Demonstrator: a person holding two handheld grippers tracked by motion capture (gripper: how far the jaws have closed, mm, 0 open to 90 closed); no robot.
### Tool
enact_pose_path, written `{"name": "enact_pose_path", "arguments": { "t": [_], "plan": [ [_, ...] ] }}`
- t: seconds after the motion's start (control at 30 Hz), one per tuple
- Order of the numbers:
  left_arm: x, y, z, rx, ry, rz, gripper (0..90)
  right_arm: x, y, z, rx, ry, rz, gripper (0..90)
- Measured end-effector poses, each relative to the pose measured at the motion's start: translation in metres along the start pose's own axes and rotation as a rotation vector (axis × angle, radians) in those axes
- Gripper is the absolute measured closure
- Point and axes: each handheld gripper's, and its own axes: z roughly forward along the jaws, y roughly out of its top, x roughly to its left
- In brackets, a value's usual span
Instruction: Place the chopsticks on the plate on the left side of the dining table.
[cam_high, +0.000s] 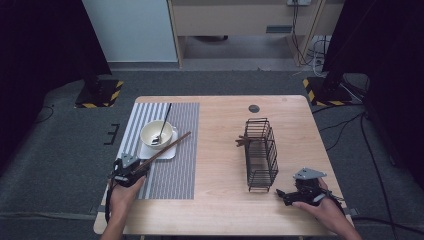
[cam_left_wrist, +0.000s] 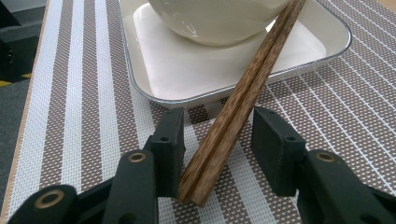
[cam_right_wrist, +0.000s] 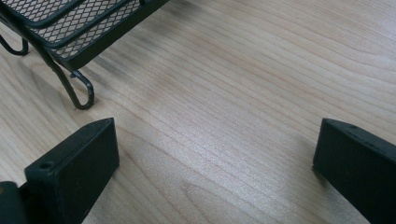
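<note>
Chopsticks (cam_left_wrist: 243, 93): wooden pair, side by side, far ends leaning on the rim of the white tray (cam_left_wrist: 154, 95) against the bowl (cam_left_wrist: 219, 21), near ends down on the striped placemat (cam_left_wrist: 74, 116).

Left tongs (cam_left_wrist: 217, 144): spread, astride the pair's near end. One pad sits close against the wood, the other stands clear of it. No pinch.

Judgement: step in hand looks like setting the pair down beside the bowl. To do it well, draw the tongs straight back along the sticks with both pads clear, so the pair is not dragged off the tray rim.

Spoon (cam_high: 162, 127) stands in the bowl.

Right tongs (cam_right_wrist: 215, 163): spread wide, nothing between them, low over bare table (cam_right_wrist: 243, 84) near a foot of the wire rack (cam_right_wrist: 70, 28), well apart from the tray.
</note>
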Motion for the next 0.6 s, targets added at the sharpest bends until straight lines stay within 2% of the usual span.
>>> {"name": "enact_pose_path", "arguments": {
  "t": [0.23,0.43,0.6],
  "plan": [
    [-0.0003,0.0000,-0.0003,-0.002,0.005,-0.002,54.2,0.0000,0.0001,0.0000,0.000,0.001,0.000,0.1],
    [0.0044,-0.0009,-0.0043,-0.034,0.010,-0.038,40.8,-0.0001,0.0000,0.0001,0.000,0.001,-0.001,0.1],
    [0.0072,-0.0036,-0.0097,-0.051,0.010,-0.060,33.1,-0.0001,0.0000,0.0000,0.000,0.001,-0.001,0.2]
  ]
}}
